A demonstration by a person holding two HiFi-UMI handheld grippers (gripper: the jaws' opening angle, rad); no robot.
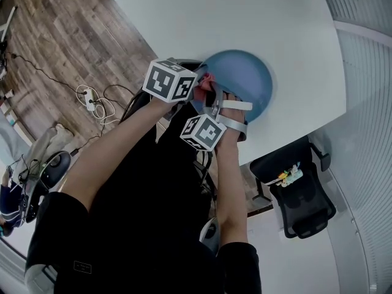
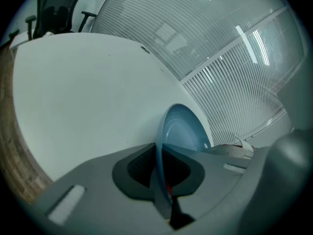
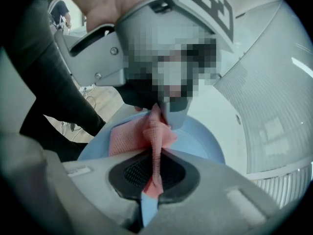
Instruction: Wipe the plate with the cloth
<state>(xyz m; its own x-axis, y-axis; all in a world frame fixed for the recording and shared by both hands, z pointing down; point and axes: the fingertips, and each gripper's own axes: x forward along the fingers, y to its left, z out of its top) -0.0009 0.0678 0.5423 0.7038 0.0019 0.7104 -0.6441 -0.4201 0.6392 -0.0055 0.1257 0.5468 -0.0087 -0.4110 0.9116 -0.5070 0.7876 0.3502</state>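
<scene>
A blue plate (image 1: 245, 78) is held at the near edge of a round white table (image 1: 245, 17) while a pink cloth (image 3: 129, 136) is pressed to it. Both tools are worked by a person in black short sleeves, seen from above.

The plate's near rim is clamped edge-on in the left gripper (image 2: 161, 166). Its jaws are drawn in narrow, with the dark pads set against either face of the rim. From that gripper's view the plate is seen to rise away toward the table's far side, its hollow face turned to the right.

The cloth is pinched in the right gripper (image 3: 154, 173), where a folded ridge of the waffle-weave fabric is caught between the closed pads. The rest of it is spread over the plate's near-left part, just beside the left gripper's tip. A thin blue strip, which may be the plate's rim, can be made out under the cloth in the same gap. Whether it is also gripped cannot be told.

The two grippers are crossed close together over the plate's near side, and their marker cubes are almost touching in the head view.

A black office chair (image 1: 300, 195) is parked below the table's right edge. A white power strip (image 1: 90, 100) with looped cables is left on the wooden floor (image 1: 55, 35). A ribbed glass wall (image 2: 234, 67) is seen behind the table.
</scene>
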